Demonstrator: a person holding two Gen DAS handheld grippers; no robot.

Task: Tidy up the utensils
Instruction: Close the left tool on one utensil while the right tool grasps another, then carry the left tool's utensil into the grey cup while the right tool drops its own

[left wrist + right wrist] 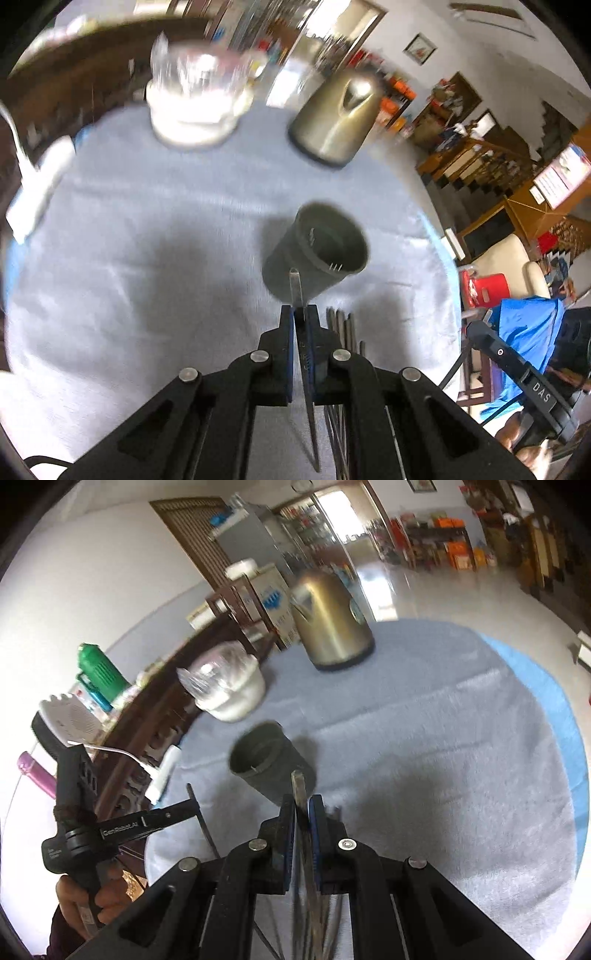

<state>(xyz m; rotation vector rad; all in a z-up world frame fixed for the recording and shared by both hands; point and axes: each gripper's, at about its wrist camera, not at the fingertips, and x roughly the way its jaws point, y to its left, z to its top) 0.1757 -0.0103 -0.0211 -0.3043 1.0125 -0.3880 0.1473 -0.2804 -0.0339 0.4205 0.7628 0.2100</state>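
A dark grey cup stands upright on the pale blue cloth, just beyond my left gripper. That gripper is shut on a flat steel utensil whose end sticks up in front of the cup's wall. Several more steel utensils lie on the cloth beside and under the fingers. In the right wrist view my right gripper is shut on another flat steel utensil, lifted near the same cup. My left gripper shows at the left, held by a hand, with its thin utensil between the jaws.
A brass-coloured kettle and a white bowl with a clear lid stand at the far side of the round table. A dark wooden sideboard with bottles runs along the left. The table edge drops to the floor on the right.
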